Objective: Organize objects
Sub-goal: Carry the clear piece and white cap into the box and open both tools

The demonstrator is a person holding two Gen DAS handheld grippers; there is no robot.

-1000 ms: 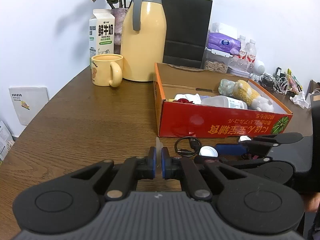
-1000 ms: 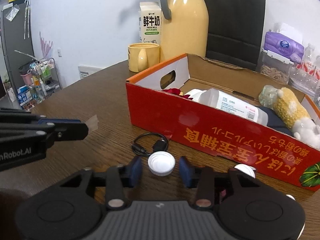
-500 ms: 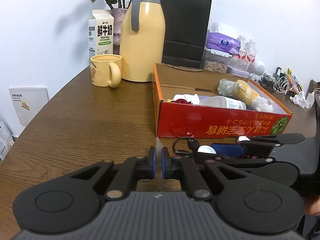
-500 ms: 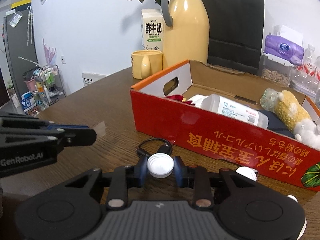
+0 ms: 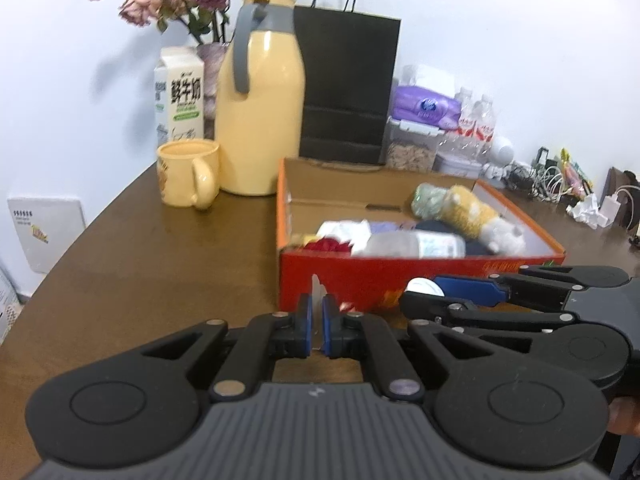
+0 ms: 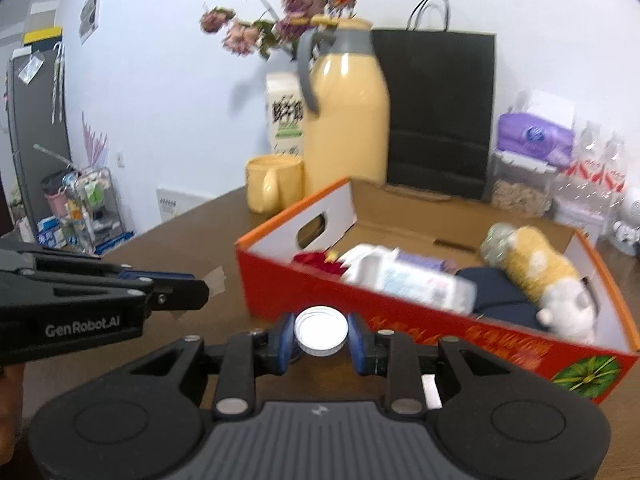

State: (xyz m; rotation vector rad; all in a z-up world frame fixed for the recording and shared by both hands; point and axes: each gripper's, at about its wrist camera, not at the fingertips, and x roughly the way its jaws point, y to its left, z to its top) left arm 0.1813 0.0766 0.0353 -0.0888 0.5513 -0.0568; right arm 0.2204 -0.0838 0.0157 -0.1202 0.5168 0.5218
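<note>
My right gripper (image 6: 321, 338) is shut on a white bottle cap (image 6: 321, 330) and holds it raised in front of the red cardboard box (image 6: 400, 320). The cap also shows in the left wrist view (image 5: 423, 288). My left gripper (image 5: 317, 326) is shut on a small translucent scrap of tape (image 5: 318, 292), to the left of the right gripper; the scrap also shows in the right wrist view (image 6: 214, 278). The box (image 5: 360, 276) holds a lying plastic bottle (image 6: 416, 280), a yellow and white plush toy (image 6: 540, 276), a red item and dark cloth.
On the brown wooden table (image 5: 140, 256) stand a yellow mug (image 5: 188, 172), a large yellow thermos jug (image 5: 260, 120), a milk carton (image 5: 178, 96) and a black paper bag (image 5: 346, 88) behind the box. Clutter of containers, bottles and cables lies at the back right.
My right gripper closed on the white cap and lifted it off the table toward the box. Both grippers have risen; the black cable is out of sight.
</note>
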